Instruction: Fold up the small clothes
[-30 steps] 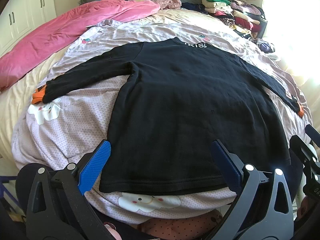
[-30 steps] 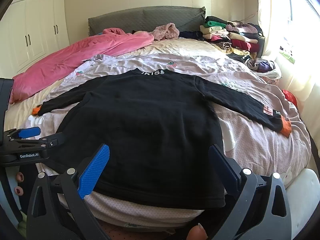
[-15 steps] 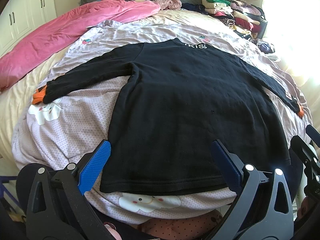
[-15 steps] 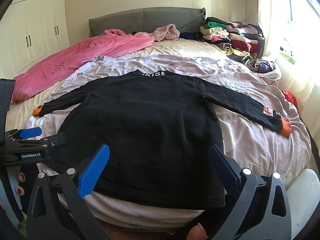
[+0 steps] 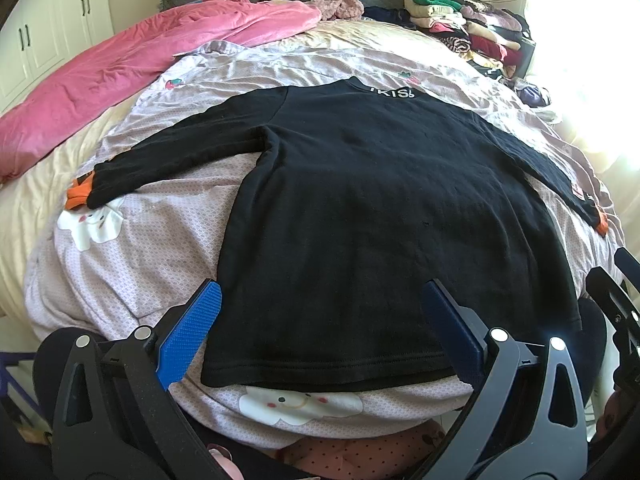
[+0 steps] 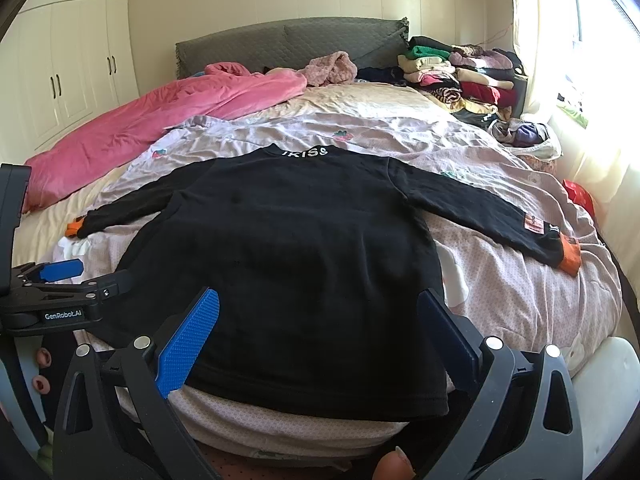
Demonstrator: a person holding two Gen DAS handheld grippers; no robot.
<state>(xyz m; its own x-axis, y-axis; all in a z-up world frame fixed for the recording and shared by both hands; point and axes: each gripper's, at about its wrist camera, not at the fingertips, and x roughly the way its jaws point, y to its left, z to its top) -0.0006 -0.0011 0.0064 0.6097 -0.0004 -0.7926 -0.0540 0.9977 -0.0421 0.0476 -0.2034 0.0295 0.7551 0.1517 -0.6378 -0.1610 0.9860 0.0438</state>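
- Your black long-sleeved top (image 5: 384,216) lies flat on the lilac patterned sheet (image 5: 160,240) of the bed, collar toward the headboard, hem nearest you at the bed's near edge.
- Both sleeves are stretched out to the sides: the left sleeve (image 5: 180,156) ends in an orange cuff (image 5: 78,196); the right sleeve (image 6: 480,212) ends in an orange cuff (image 6: 570,256).
- No fold is visible anywhere on it, so I judge the spreading done and all of the folding left.
- Your left hand-held gripper (image 5: 320,320) hovers over the hem, fingers spread wide, pinching nothing.
- Your right hand-held gripper (image 6: 320,328) also sits above the hem toward the right corner, fingers spread and empty (I cannot tell if any pad brushes the cloth).
- Likely still ahead: each sleeve brought in across the body, then hem carried up toward the collar.
- A pile of folded clothes (image 6: 460,76) sits at the far right by the headboard (probably where finished pieces go); a pink duvet (image 6: 160,120) lies along the far left, well apart from the top.
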